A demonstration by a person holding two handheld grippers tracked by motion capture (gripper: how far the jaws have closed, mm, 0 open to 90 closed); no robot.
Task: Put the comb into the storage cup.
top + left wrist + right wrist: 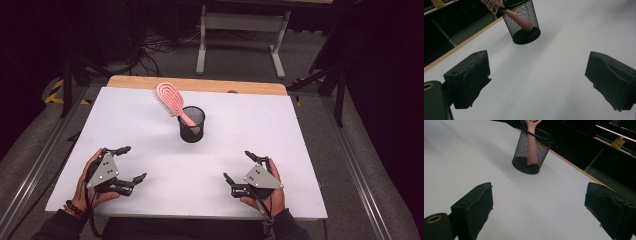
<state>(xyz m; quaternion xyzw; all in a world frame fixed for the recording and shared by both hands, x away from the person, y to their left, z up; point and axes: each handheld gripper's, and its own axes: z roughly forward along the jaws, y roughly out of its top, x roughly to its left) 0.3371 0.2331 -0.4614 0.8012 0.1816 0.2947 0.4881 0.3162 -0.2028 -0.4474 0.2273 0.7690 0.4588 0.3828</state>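
Your left gripper (127,163) and right gripper (242,167) sit low in frame, jaws apart, empty; pink hairbrush (170,100) leans in the mesh cup (192,127) at centre.

One pink hairbrush (170,100), one black mesh cup (192,125), one white table (280,130)

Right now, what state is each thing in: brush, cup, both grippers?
pink hairbrush: standing handle-down in the cup, head leaning out to the left, free of both grippers
black mesh cup: upright on the white table
left gripper: open, empty
right gripper: open, empty
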